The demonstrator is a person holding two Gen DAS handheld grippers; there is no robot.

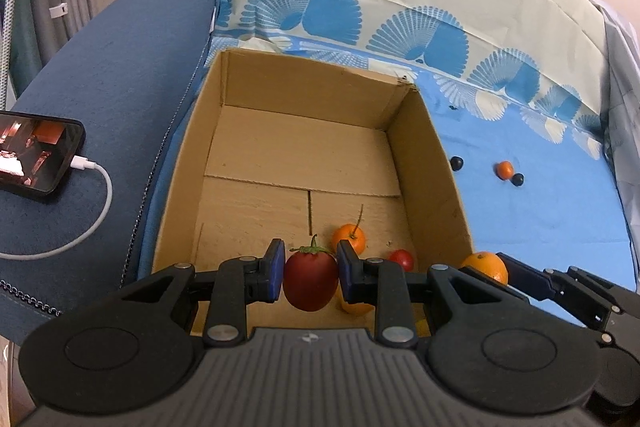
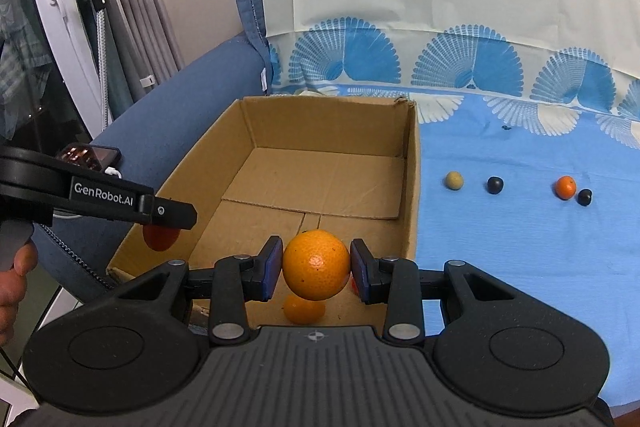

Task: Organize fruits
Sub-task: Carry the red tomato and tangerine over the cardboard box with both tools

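Both tools are angled down over the near end of the cardboard box (image 1: 224, 211), side by side. The left tool (image 1: 311, 273) is clamped on a dark red tomato (image 1: 311, 281) with its green stem cap pointing up, held above the box floor. The right tool (image 2: 316, 269) is gripping an orange (image 2: 316, 265) between its blue pads (image 2: 273, 267), also hanging over the box.

In the right wrist view the left tool comes in from the left edge, and you can read "GenRobot.AI" in white on its black arm. A bit of the person's hand (image 2: 14, 287) shows at the far left, wrapped around the handle.

Already inside the box: a small orange fruit with a long stem (image 1: 350, 237) and a small red tomato (image 1: 402, 258) near the right wall. Still out on the blue cloth (image 2: 520, 247): a tan ball-shaped fruit (image 2: 454, 181), two dark round ones (image 2: 495, 184) (image 2: 585, 197) and a small orange one (image 2: 565, 187).

A phone (image 1: 38, 157) with a white charging cable (image 1: 94, 203) sits on the blue sofa arm (image 1: 120, 67), screen lit.
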